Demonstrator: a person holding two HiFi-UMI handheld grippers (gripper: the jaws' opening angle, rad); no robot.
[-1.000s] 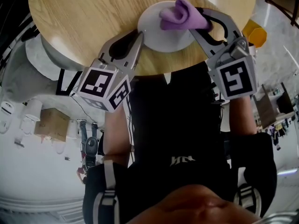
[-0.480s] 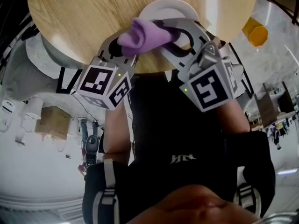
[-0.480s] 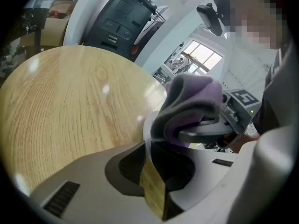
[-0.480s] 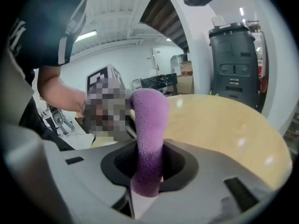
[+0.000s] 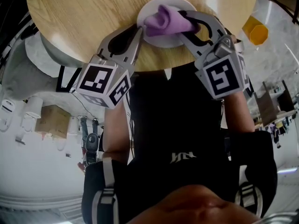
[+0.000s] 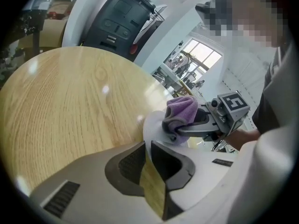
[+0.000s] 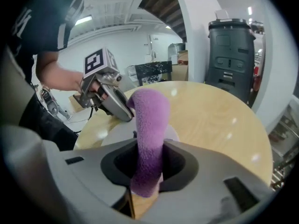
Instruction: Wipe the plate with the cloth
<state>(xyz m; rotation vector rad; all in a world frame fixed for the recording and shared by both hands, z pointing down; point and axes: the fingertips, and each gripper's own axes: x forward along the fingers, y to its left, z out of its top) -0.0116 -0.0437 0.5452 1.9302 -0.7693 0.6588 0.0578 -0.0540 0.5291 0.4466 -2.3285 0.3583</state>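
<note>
Plate (image 5: 163,41) sits on the bench (image 5: 84,17), near the edge closest to the person. Left tongs (image 5: 138,31) pinch its near-left rim: in the left gripper view the jaws are almost together w/ only the thin rim between them. Prob. reason: anchor. A light plate on smooth wood would skate under a sideways rub, so one side pins it while the other scrubs. Gripping at the rim also leaves the plate face free.

Right tongs (image 7: 148,157) are clamped narrow on the cloth (image 7: 149,125), which is purple and bunched. A thick wad sticks out past the tips & a short tail hangs behind the jaws. The wad lies on the plate's face, centre to left, near the left tongs but not touching them. Holding it mid-fold makes sense b/c the soft wad meets the plate, not the hard tips, so no scraping. Both tongs slant down at the bench, which helps press the cloth on. Wipe looks under way; can't tell how much of the plate is done.
</note>
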